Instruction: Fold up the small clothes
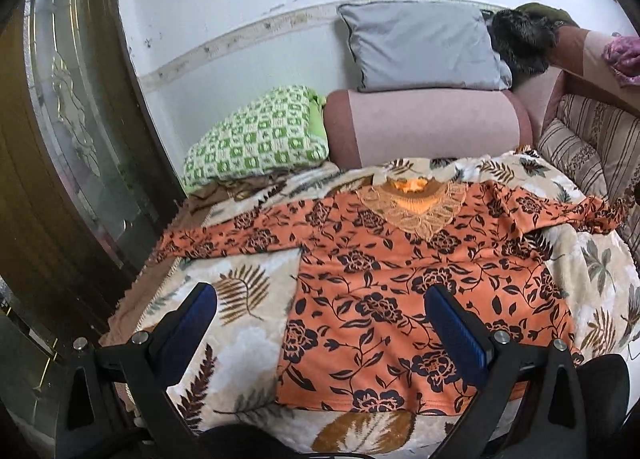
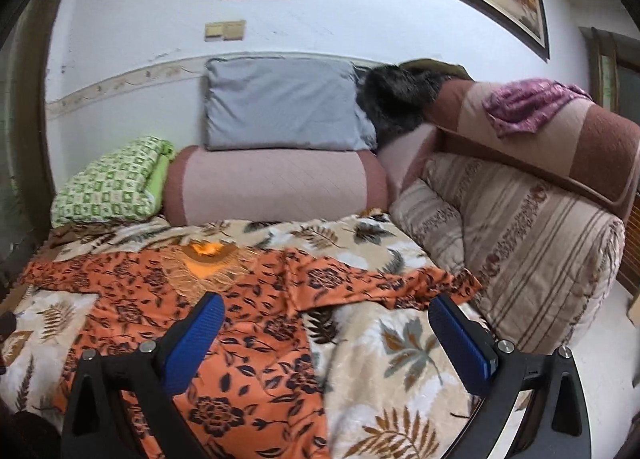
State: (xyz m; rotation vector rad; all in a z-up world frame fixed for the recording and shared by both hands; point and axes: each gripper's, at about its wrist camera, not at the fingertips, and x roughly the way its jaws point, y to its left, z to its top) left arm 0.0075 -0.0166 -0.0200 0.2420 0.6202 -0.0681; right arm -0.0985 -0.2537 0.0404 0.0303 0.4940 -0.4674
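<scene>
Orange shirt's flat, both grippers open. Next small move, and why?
Probably lower the right gripper onto the right sleeve to fold it inward. The orange floral shirt lies spread face-up on the leaf-print blanket, sleeves out, unfolded; both grippers hover open, holding nothing.

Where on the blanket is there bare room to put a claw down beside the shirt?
Bare blanket lies below the left sleeve, and below the right sleeve toward the striped cushions. The far edge is crowded by pillows.
</scene>
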